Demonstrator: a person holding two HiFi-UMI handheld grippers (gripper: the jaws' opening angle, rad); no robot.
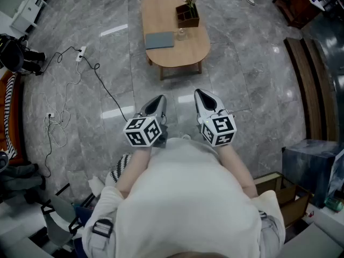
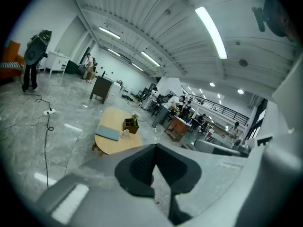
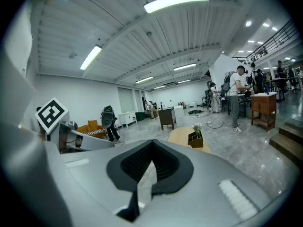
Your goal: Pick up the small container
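Observation:
A small clear glass container [image 1: 181, 34] stands on the oval wooden table [image 1: 177, 55] ahead, just in front of a brown wooden box [image 1: 187, 16] with flowers in it. In the left gripper view the container [image 2: 125, 134] sits beside that box [image 2: 130, 125]. Both grippers are held side by side close to the person's body, well short of the table. My left gripper [image 1: 160, 98] is shut with nothing in it, its tips [image 2: 155, 148] meeting. My right gripper [image 1: 199, 93] is likewise shut and empty [image 3: 152, 143], pointing toward the table and box [image 3: 194, 140].
A grey flat pad [image 1: 159, 40] lies on the table's left part. Cables and a power strip [image 1: 80, 54] trail over the grey tiled floor at left. Wooden steps [image 1: 309, 85] run along the right; a cardboard box [image 1: 285, 195] and a blue bin [image 1: 312, 165] stand at lower right.

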